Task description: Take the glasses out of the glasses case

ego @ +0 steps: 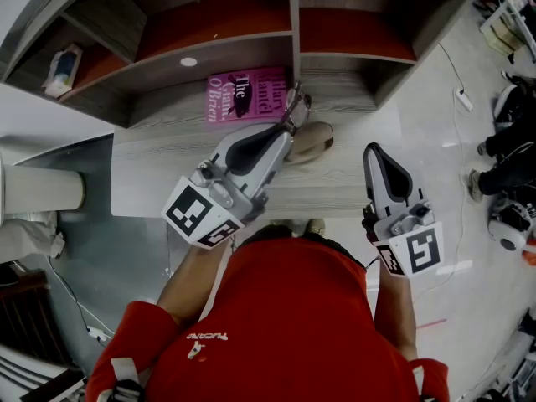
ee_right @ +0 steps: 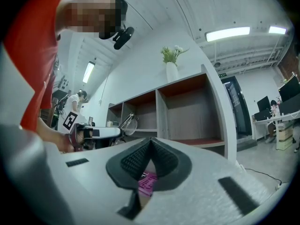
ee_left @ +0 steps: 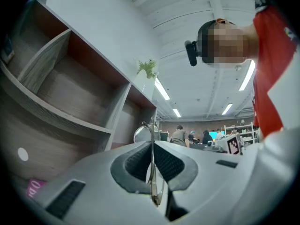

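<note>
Wire-framed glasses hang lifted above the wooden desk, and my left gripper is shut on their thin metal frame. In the left gripper view the frame runs up between the closed pads to a lens. The beige glasses case lies on the desk just right of the left gripper's tip. My right gripper is held right of the case, apart from it, shut with nothing in it. From the right gripper view the left gripper and the glasses show at the left.
A pink book lies on the desk behind the glasses, under a wooden shelf unit with open compartments. A small packet sits in the left compartment. A vase with a plant stands on top of the shelf. A power strip lies on the floor.
</note>
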Demonstrator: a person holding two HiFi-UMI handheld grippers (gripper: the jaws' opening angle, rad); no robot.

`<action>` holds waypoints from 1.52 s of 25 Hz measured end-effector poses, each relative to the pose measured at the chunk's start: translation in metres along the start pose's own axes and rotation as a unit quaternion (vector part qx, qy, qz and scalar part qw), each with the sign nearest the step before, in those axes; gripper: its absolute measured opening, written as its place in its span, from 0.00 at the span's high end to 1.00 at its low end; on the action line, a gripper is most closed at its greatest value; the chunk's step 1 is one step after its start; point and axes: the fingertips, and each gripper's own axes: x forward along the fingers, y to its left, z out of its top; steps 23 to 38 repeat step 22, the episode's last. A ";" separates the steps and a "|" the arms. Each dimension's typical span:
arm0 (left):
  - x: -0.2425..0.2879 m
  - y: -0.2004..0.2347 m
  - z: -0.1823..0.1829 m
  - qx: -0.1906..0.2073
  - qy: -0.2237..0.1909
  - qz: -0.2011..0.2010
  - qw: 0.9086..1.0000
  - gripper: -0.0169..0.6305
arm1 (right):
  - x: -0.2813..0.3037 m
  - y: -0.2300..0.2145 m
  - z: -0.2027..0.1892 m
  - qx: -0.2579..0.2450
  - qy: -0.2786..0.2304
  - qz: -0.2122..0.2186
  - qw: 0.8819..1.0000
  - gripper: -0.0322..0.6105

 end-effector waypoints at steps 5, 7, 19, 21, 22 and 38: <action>0.000 0.001 0.000 -0.001 0.000 -0.003 1.000 0.94 | 0.001 0.001 -0.002 0.002 0.003 0.000 1.000 0.94; 0.001 0.001 0.000 -0.001 0.001 -0.004 1.000 0.94 | 0.001 0.001 -0.004 0.003 0.004 0.000 1.000 0.94; 0.003 0.002 -0.004 -0.003 0.006 -0.008 1.000 0.94 | 0.002 0.002 -0.010 0.009 0.011 0.000 1.000 0.94; 0.003 0.002 -0.003 -0.003 0.006 -0.007 1.000 0.94 | 0.003 0.003 -0.010 0.010 0.011 0.001 1.000 0.94; 0.003 0.002 -0.003 -0.003 0.006 -0.007 1.000 0.94 | 0.003 0.003 -0.010 0.010 0.011 0.002 1.000 0.94; 0.003 0.002 -0.003 -0.003 0.006 -0.007 1.000 0.94 | 0.003 0.003 -0.010 0.010 0.011 0.002 1.000 0.94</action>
